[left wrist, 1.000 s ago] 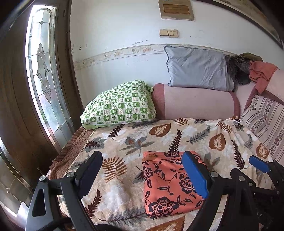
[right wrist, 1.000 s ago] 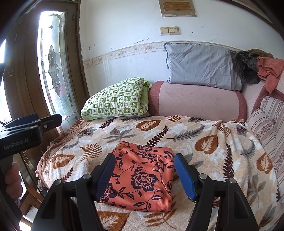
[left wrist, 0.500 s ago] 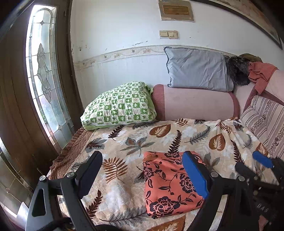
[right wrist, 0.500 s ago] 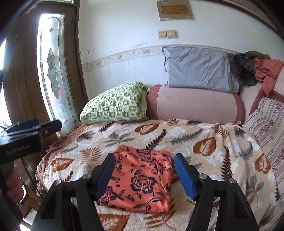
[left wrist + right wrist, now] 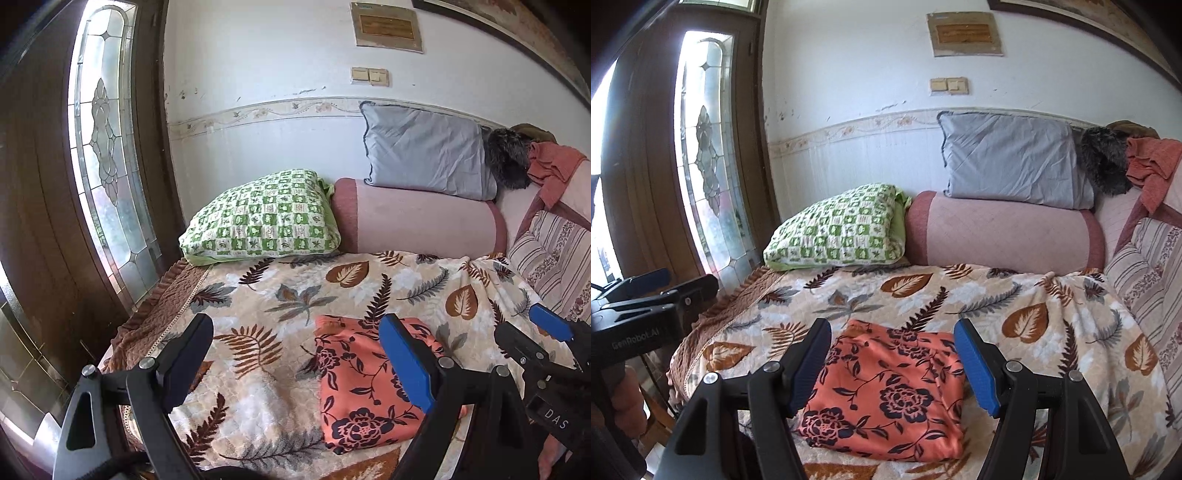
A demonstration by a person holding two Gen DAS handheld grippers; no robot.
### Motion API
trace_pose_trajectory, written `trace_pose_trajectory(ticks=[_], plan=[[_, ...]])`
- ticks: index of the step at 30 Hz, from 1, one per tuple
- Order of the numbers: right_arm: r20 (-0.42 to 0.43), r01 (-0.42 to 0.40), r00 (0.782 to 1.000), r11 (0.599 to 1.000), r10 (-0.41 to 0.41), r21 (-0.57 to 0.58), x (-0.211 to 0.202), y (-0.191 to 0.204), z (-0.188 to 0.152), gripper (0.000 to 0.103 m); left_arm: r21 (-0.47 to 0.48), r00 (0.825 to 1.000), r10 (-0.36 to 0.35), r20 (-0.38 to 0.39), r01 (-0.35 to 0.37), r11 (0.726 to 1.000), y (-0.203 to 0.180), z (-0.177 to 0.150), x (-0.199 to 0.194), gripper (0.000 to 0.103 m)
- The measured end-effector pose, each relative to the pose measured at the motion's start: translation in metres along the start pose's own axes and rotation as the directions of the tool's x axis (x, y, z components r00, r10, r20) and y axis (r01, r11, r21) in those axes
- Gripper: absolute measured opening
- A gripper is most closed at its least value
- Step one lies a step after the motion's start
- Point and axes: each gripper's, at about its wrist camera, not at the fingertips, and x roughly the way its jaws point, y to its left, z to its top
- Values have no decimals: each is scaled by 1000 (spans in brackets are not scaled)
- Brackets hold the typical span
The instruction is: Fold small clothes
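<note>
Stained-glass door panel (image 5: 705, 184) at far left. Left hand-held gripper (image 5: 295, 358) has jaws spread wide, nothing between them, hovering over the leaf-print blanket (image 5: 258, 288) on the bed, left of the garment. Green checked pillow (image 5: 262, 218) at the bed head, pink bolster (image 5: 421, 221) beside it, grey pillow (image 5: 424, 155) on top of the bolster. Folded orange floral garment (image 5: 886, 391) lies flat near the blanket's front edge. Right hand-held gripper (image 5: 892, 365) is open, jaws apart either side of the garment in its view, above it, pads not pressing. Striped cushion (image 5: 1148, 280) at far right
</note>
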Motion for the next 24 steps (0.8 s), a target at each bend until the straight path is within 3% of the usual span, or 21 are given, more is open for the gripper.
trace_pose_trajectory(ticks=[24], plan=[[-63,18,998,1000,-19,-21,22,21,-4,72,-29,1000,-16,-19,15,999,29,-3,13,91]])
